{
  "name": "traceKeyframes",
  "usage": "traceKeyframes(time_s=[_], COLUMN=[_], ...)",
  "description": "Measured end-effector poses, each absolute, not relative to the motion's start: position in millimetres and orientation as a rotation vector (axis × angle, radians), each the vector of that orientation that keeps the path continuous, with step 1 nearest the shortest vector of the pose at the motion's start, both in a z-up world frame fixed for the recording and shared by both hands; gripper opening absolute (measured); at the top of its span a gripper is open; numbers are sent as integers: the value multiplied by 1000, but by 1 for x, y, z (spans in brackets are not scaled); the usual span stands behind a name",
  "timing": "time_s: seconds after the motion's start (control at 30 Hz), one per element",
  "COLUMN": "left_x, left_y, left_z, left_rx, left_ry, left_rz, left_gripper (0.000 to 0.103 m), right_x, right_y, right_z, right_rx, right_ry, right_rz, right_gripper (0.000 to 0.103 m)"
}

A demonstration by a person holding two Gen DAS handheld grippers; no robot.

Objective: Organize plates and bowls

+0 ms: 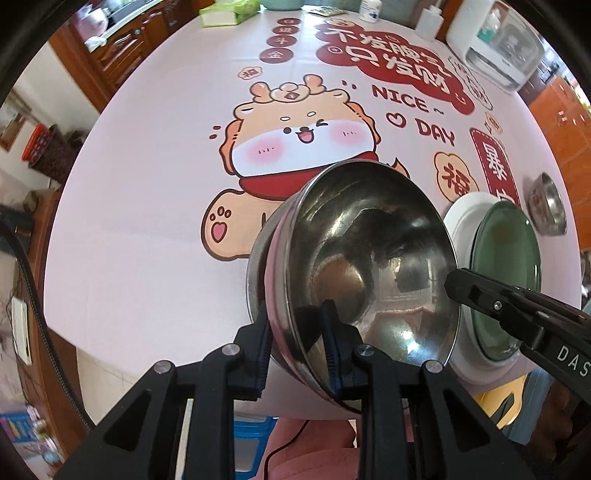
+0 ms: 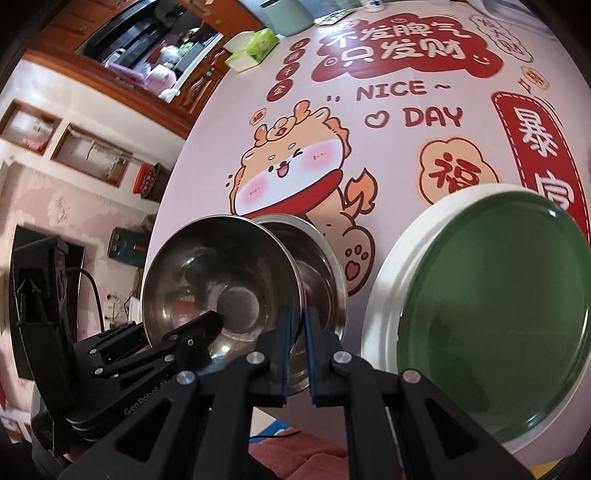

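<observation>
My left gripper [image 1: 297, 347] is shut on the rim of a tilted steel bowl [image 1: 373, 258], which leans into a second steel bowl [image 1: 258, 266] under it on the table. In the right wrist view the tilted bowl [image 2: 218, 280] sits in front of the lower bowl [image 2: 321, 280]. My right gripper [image 2: 295, 354] is shut on the near rim of the lower bowl; its finger [image 1: 491, 302] shows in the left wrist view. A green glass plate [image 2: 491, 314] lies on a white plate [image 2: 384, 295] to the right. A third steel bowl [image 1: 546, 206] stands further right.
The table has a pink cloth [image 1: 147, 184] with a cartoon dragon print. At its far end stand a tissue box [image 1: 229, 13], white bottles [image 1: 428, 18] and a white appliance [image 1: 498, 48]. Wooden cabinets [image 1: 122, 48] line the left wall. The near table edge runs under the bowls.
</observation>
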State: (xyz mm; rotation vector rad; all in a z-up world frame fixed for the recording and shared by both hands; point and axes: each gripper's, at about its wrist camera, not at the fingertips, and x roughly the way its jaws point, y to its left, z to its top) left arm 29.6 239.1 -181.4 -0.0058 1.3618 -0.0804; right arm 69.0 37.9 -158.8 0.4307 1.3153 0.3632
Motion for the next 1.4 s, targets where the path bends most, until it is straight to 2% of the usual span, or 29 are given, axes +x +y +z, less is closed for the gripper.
traceKeyframes(time_s=[0.6, 0.9, 0.97, 1.03, 1.4], left_x=[45, 41, 41, 40, 37], left_y=[243, 253, 256, 259, 270], left_z=[-176, -171, -170, -167, -161], left_rx=[16, -20, -24, -29, -41], left_ry=[1334, 1308, 1301, 1292, 1272], left_rz=[-146, -138, -134, -127, -99], left_gripper=[35, 36, 38, 44, 46], right_x=[69, 65, 63, 61, 49], right_y=[35, 36, 36, 36, 30], right_z=[-150, -153, -154, -155, -159], right_rx=[464, 473, 473, 473, 489], right_ry=[1262, 1273, 1273, 1274, 1281], right_rz=[295, 289, 289, 287, 268], right_gripper=[10, 10, 10, 10, 10])
